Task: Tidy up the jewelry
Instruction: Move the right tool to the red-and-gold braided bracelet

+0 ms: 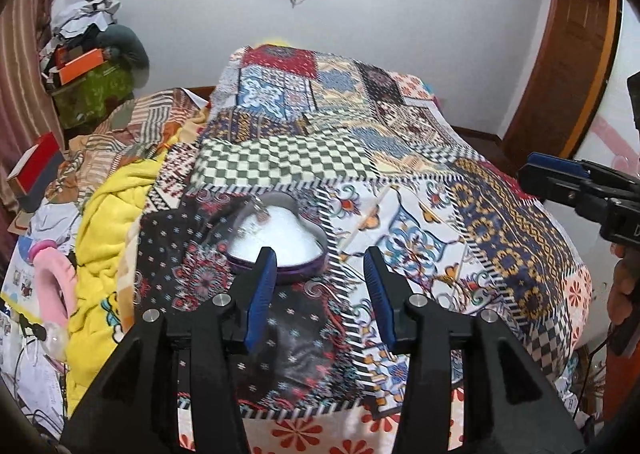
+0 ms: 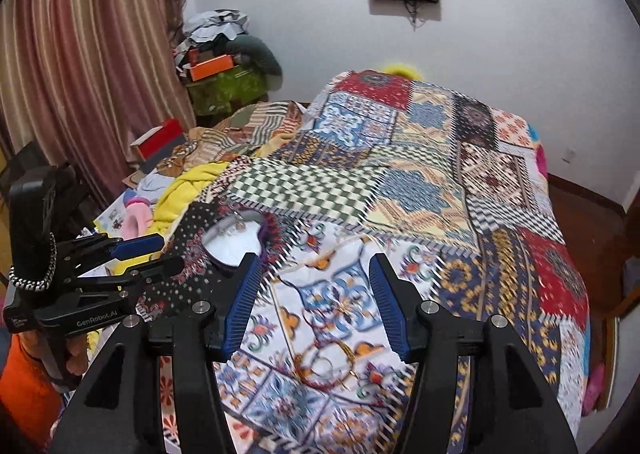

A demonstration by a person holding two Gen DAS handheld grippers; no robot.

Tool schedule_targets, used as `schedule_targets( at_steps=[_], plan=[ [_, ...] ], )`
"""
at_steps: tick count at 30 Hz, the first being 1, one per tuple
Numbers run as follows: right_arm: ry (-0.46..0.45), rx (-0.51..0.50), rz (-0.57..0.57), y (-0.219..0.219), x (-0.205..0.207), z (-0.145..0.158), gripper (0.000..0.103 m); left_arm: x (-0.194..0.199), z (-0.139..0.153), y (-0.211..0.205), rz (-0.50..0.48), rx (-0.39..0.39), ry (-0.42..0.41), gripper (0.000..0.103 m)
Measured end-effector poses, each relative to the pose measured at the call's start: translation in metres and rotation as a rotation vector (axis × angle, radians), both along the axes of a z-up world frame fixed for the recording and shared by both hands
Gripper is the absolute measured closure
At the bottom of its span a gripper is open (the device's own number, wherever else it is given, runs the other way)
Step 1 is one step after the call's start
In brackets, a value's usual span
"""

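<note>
Patchwork bedspread (image 1: 400, 158) covered the bed; on it stood a heart-shaped jewelry box (image 1: 276, 238), lid off. Left gripper (image 1: 320, 266) hovered spread just before the box, right gripper (image 2: 314, 270) spread beside it, both empty

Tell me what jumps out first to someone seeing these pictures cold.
The loud patchwork quilt covering the bed dominates both views. On it, just ahead of the open left claw, sits a purple heart-shaped box with a white lining. The open right claw hangs over a bangle lying on the quilt.
</note>
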State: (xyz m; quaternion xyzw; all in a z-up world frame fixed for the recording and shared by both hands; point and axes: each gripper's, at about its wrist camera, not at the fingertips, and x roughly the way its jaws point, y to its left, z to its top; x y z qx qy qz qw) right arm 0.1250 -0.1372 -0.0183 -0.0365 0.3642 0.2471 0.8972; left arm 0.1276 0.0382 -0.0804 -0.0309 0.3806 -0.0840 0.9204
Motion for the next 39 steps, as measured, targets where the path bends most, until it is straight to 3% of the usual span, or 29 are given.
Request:
schedule_targets(
  at_steps=[10, 21, 27, 32, 39],
  plan=[
    [0.102, -0.03, -0.029, -0.024, -0.008, -0.037, 0.047, 0.005, -0.036, -0.017, -0.027, -0.011, 0.105, 0.059],
    [0.316, -0.013, 0.014, -0.015, -0.002, -0.098, 0.047, 0.006, -0.074, -0.022, -0.043, -0.018, 0.205, 0.059],
    [0.353, -0.094, 0.046, 0.003, 0.004, -0.122, 0.047, 0.005, -0.086, -0.026, -0.054, -0.012, 0.232, 0.059],
    [0.402, -0.104, 0.046, 0.003, 0.009, -0.138, 0.047, 0.006, -0.089, -0.026, -0.055, -0.008, 0.228, 0.059],
    [0.382, -0.11, 0.055, 0.007, 0.01, -0.138, 0.037, 0.012, -0.092, -0.024, -0.052, -0.017, 0.227, 0.059]
  ],
)
